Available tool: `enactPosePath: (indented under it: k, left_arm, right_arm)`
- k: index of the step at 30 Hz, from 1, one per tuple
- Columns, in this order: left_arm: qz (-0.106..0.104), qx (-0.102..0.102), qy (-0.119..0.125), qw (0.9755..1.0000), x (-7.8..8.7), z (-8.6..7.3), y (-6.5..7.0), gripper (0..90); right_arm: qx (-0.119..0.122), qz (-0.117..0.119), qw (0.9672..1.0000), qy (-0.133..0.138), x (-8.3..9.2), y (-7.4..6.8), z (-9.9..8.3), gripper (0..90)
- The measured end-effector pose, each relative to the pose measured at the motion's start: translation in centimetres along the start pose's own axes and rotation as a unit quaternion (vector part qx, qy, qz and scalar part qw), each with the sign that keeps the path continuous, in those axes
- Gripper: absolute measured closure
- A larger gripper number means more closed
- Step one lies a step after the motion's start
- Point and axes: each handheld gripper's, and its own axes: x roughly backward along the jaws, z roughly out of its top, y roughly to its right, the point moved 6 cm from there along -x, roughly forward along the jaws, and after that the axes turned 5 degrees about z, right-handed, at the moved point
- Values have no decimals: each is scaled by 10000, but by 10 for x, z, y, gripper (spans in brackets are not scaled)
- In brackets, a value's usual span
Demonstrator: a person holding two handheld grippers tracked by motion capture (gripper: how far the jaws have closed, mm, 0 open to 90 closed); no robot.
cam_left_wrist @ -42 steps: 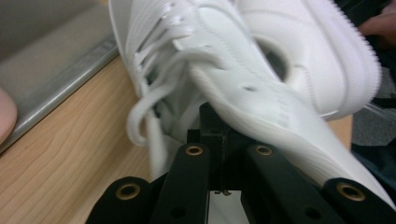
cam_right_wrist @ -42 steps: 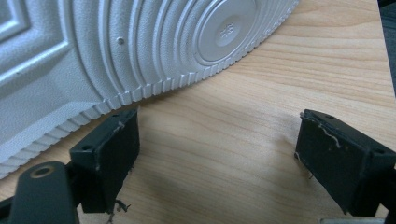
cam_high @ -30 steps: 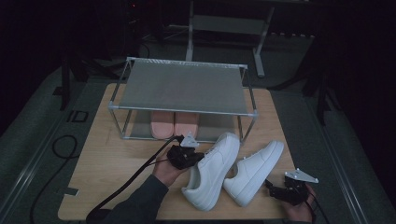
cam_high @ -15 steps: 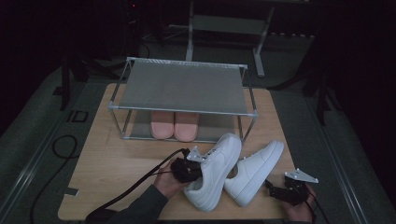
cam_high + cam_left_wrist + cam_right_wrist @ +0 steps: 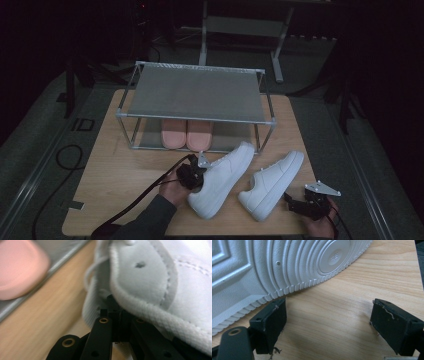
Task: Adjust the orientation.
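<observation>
On the wooden table (image 5: 115,170), the left gripper (image 5: 192,176) pinches the left sneaker (image 5: 222,177) at its collar. The sneaker's long axis runs toe-first toward the rack (image 5: 195,95) — the right gripper (image 5: 295,205), jaws spread, lies idle

We see two sneakers on the table (image 5: 115,170), in front of the rack (image 5: 195,92): left sneaker (image 5: 220,180) beside right sneaker (image 5: 272,182). Slippers (image 5: 187,135) sit on rack's lower shelf, behind. L gripper (image 5: 192,176) at left sneaker; R gripper (image 5: 300,206) nr right sneaker's heel.
</observation>
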Motion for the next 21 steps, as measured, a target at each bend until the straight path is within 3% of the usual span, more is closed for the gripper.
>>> enactPosePath:
  k: [7, 8, 13, 15, 17, 19, 21]
  left_arm:
    - [417, 14, -40, 9991, 13, 1, -19, 900]
    - [372, 47, 0, 9993, 16, 1, -21, 900]
    - [-273, 172, 269, 9991, 22, 6, -13, 900]
    - [-339, 158, 295, 9989, 22, 7, -10, 900]
    - [-533, 99, 361, 9979, 23, 10, -1, 900]
    - [-598, 79, 395, 9974, 25, 11, 4, 900]
    - [-875, 142, 524, 9947, 29, 13, 10, 900]
  right_arm:
    - [0, 1, 10000, 0, 0, 0, 0, 133]
    - [-2, 0, 10000, 1, 0, 0, 0, 133]
    - [-4, 0, 10000, 3, 0, 0, 0, 133]
    - [-3, 0, 10000, 2, 0, 0, 0, 133]
    - [-4, 0, 10000, 3, 0, 0, 0, 133]
    - [-8, 0, 10000, 2, 0, 0, 0, 133]
    - [-10, 1, 10000, 4, 0, 0, 0, 133]
